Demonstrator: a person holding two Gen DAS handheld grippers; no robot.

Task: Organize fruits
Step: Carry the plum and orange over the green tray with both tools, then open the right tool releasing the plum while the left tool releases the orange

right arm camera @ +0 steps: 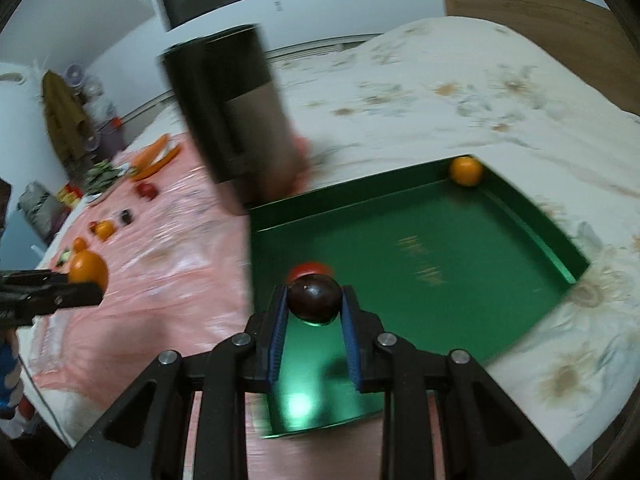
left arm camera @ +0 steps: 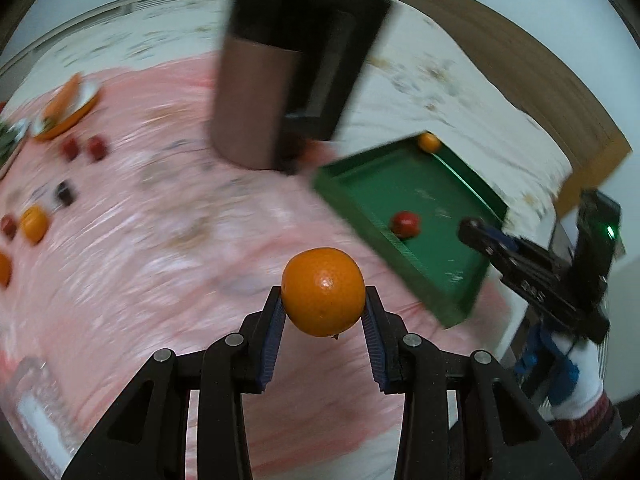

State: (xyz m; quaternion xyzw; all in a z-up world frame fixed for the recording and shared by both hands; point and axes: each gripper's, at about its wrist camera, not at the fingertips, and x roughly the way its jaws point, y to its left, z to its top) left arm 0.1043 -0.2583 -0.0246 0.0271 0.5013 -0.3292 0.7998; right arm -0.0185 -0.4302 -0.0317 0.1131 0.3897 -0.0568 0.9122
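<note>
Nearest the right wrist camera, the right gripper (right arm camera: 314, 300) is clamped on a dark plum (right arm camera: 313, 298), its blue pads pressed to either side of the fruit; it hangs above the near end of the green tray (right arm camera: 440, 240), so this piece looks about to go in. The left gripper (left arm camera: 323, 294) is closed to the width of an orange (left arm camera: 323, 291), gripped between its pads; it is over the pink cloth (left arm camera: 160, 240), on the near-left side of the tray and not yet above it.

Inside the tray two fruits already lie — a red fruit (left arm camera: 405, 223) near the tray's near-left edge, and a small orange fruit (right arm camera: 465, 171) tucked into its far corner; the rest of the tray floor is bare.

Beyond the tray's left side, well apart from it on the cloth, several pieces wait: another orange (left arm camera: 34, 222), a dark fruit (left arm camera: 65, 193) and two red fruits (left arm camera: 85, 148), with more orange at the frame edge; blur makes an exact count unsafe. Farther from the tray in that direction sits an orange plate (left arm camera: 66, 114) with what looks like a carrot. Just behind the tray's far-left corner stands a tall dark cylinder (left arm camera: 260, 92).

By my reading the job is under halfway — two placed, two in hand, at least five left on the cloth.
</note>
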